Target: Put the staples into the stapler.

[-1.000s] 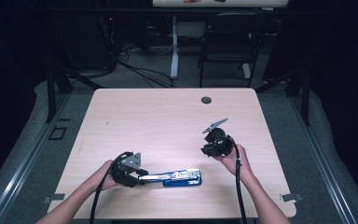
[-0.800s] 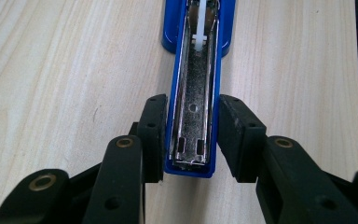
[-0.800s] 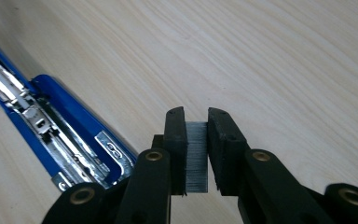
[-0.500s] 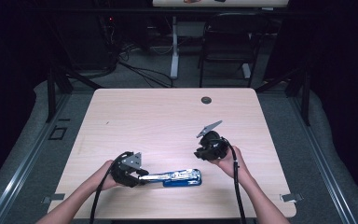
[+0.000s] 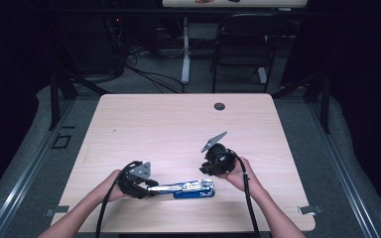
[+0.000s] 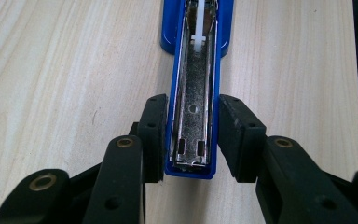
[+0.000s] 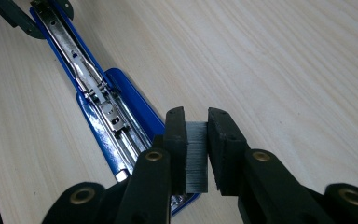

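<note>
A blue stapler [image 5: 186, 189] lies flipped open at lower centre of the high view, its empty metal staple channel [image 6: 195, 107] facing up on the bench [image 5: 168, 124]. The left gripper [image 6: 190, 135], at lower left of that frame, is clamped on the stapler's near end, jaws approx. a third open, pads against both blue sides. The right gripper [image 7: 196, 154], just right of the stapler, pinches a grey strip of staples [image 7: 196, 156] between nearly closed jaws. Step in hand looks like reloading; the next move likely calls for lining the strip up w/ the channel and lowering it in straight.
</note>
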Motion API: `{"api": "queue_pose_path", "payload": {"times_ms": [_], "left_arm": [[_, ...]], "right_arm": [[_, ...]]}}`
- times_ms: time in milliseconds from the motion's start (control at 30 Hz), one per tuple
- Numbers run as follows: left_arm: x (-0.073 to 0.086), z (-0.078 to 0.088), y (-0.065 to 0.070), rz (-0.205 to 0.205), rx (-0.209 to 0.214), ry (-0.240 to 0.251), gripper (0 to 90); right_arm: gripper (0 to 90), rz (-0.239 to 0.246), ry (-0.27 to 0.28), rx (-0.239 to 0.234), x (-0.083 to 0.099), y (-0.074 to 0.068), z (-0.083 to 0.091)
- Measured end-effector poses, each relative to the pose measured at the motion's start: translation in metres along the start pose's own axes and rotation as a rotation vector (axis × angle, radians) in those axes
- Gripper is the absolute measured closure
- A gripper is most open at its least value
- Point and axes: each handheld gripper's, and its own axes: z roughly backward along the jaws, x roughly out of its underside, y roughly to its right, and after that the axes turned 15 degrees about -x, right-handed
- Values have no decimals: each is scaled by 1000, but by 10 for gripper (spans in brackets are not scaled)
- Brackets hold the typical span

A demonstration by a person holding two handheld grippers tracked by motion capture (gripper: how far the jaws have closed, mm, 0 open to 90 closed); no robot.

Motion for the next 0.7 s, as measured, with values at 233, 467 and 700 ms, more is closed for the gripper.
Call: {"api": "queue_pose_path", "payload": {"times_ms": [233, 467, 700], "left_arm": [[-1, -2, -2, -18, 11, -1, 642], [-1, -3, -4, -27, 24, 1, 643], [-1, -2, -7, -25, 24, -4, 641]], "right_arm": [[785, 24, -13, -26, -1, -2, -4], [785, 45, -17, -51, 0, -5, -6], [786, 75, -21, -74, 1, -7, -9]]}}
